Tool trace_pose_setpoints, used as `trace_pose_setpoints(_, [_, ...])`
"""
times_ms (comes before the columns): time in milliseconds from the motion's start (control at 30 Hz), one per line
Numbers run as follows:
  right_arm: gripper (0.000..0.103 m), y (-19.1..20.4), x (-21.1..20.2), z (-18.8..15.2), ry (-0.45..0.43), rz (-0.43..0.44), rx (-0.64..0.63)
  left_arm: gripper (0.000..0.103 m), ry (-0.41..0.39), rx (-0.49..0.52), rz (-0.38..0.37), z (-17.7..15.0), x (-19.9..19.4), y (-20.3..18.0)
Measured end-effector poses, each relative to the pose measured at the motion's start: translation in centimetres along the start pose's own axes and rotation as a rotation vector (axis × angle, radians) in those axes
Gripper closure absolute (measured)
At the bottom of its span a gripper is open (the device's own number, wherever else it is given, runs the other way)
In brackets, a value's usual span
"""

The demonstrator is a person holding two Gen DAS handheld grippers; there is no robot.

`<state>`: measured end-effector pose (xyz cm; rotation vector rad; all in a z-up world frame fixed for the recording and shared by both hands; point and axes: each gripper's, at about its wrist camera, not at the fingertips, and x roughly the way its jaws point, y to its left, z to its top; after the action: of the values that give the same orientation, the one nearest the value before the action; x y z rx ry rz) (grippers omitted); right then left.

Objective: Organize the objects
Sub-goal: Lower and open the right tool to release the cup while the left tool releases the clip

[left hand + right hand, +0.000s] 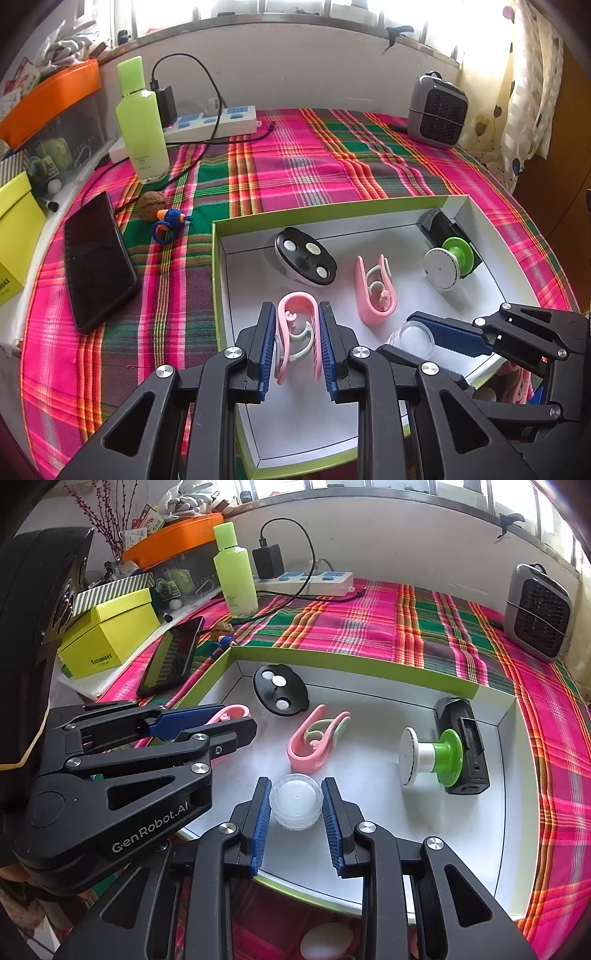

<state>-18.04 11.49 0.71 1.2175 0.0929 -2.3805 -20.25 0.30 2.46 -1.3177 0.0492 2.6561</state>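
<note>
A white box tray with a green rim [218,258] [332,661] lies on the plaid cloth. My left gripper [297,317] is shut on a pink clip [295,332] just above the tray's near left corner; it also shows in the right wrist view [229,712]. My right gripper [295,790] is shut on a small clear round jar [295,805] over the tray's front, also seen in the left wrist view [415,338]. In the tray lie a second pink clip [375,291] [314,742], a black oval disc [304,260] [280,694], a white-green spool [448,262] [432,755] and a black device [443,225] [461,749].
On the cloth left of the tray lie a black phone [96,258] [171,661], a walnut [151,206] and a blue cord toy [170,223]. A green bottle [142,122] [236,572], a power strip [214,122] and a grey fan [437,110] [535,616] stand at the back. A yellow box [107,631] stands left.
</note>
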Motion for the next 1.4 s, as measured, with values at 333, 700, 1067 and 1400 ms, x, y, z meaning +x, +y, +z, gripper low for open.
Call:
trace_pose_setpoints(333, [0.074, 0.17, 0.49, 0.40, 0.013, 0.008, -0.021, 0.082, 0.008, 0.003, -0.010, -0.03, 0.44, -0.23])
trace_pose_setpoints(700, [0.074, 0.31, 0.59, 0.56, 0.028, 0.011, -0.044, 0.082, 0.016, -0.001, -0.016, -0.08, 0.51, -0.34])
trace_pose_setpoints(1067, [0.071, 0.32, 0.48, 0.49, 0.030, 0.007, -0.048, 0.079, 0.020, -0.006, -0.018, -0.10, 0.50, -0.40])
trace_pose_setpoints(1400, [0.070, 0.00, -0.02, 0.42, 0.029, 0.012, -0.034, 0.068, 0.013, -0.015, -0.009, 0.01, -0.37, -0.28])
